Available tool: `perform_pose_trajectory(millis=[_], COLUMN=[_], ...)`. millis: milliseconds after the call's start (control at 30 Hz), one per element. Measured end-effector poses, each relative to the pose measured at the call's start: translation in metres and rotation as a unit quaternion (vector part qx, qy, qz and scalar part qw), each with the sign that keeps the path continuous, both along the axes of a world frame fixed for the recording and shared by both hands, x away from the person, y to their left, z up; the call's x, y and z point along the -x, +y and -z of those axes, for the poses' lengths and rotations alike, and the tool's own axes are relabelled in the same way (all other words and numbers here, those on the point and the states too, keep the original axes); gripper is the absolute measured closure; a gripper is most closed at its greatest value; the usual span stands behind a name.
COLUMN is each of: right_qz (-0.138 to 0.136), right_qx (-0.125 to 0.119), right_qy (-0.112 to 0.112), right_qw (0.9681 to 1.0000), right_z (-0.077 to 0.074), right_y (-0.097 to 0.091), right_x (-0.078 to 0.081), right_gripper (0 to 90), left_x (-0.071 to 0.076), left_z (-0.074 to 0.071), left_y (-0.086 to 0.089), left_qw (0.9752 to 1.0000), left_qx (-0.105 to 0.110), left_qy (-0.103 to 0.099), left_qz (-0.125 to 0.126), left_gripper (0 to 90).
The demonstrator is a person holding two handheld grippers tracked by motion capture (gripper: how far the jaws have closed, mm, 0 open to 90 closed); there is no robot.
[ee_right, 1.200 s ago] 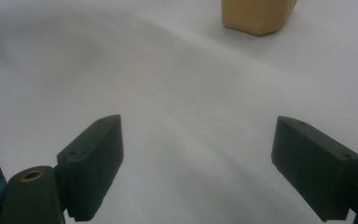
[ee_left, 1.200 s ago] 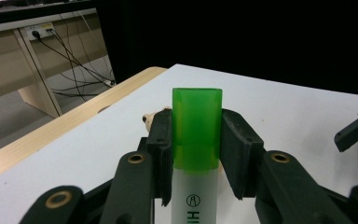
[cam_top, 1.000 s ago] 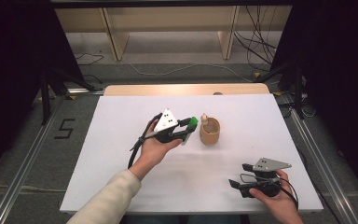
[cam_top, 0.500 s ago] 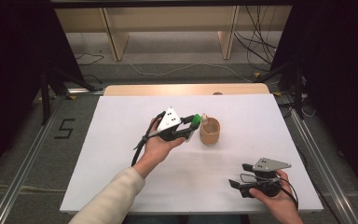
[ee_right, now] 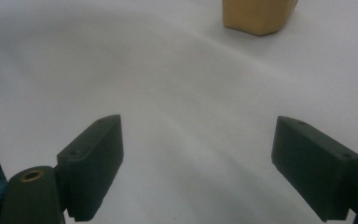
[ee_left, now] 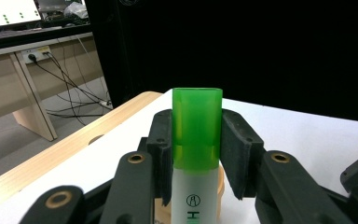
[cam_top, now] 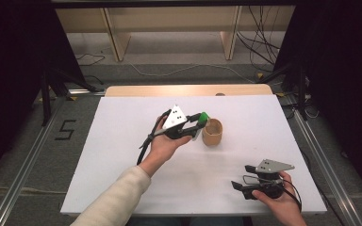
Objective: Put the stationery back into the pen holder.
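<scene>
A highlighter (cam_top: 203,116) with a green cap and a white barrel (ee_left: 197,116) is clamped between the pads of my left gripper (cam_top: 199,123), cap pointing away from the hand. It hangs just left of a tan wooden cup (cam_top: 212,132), with the cap near the cup's rim. In the left gripper view, part of the cup (ee_left: 220,186) peeks out behind the barrel. My right gripper (cam_top: 242,176) rests open at the table's front right, nothing between its jaws (ee_right: 198,154). The cup (ee_right: 257,16) stands well ahead of it.
The white tabletop (cam_top: 122,155) has a bare wooden strip (cam_top: 184,90) along its far edge. Beyond it stand wooden shelf legs (cam_top: 113,37) and loose cables on the floor. Metal rails run along both sides of the table.
My left gripper has drifted slightly right and toward the far edge with the highlighter, bringing the green cap closer to the cup. The right gripper has stayed put.
</scene>
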State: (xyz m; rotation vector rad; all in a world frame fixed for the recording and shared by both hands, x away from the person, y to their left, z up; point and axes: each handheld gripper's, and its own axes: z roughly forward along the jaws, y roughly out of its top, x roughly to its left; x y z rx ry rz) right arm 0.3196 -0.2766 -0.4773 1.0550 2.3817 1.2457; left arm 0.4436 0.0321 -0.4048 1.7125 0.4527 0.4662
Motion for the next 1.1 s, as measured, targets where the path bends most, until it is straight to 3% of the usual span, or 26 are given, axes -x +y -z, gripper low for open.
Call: perform_pose_trajectory(millis=[767, 1100], right_qz=[-0.001, -0.001], right_qx=[-0.002, -0.002], right_qy=[-0.001, -0.001], right_qw=[1.0, 1.0], right_z=[0.0, 0.001], right_y=[0.0, -0.001], right_x=[-0.001, -0.001], right_gripper=[17.5, 17.5], left_x=[-0.009, -0.013], left_z=[-0.013, -0.014], left_y=[-0.016, -0.027], left_qw=[0.9998, 0.9998], left_qx=[0.019, 0.018], left_qy=[0.001, 0.001], left_qz=[0.007, 0.012], left_gripper=[66.9, 66.9])
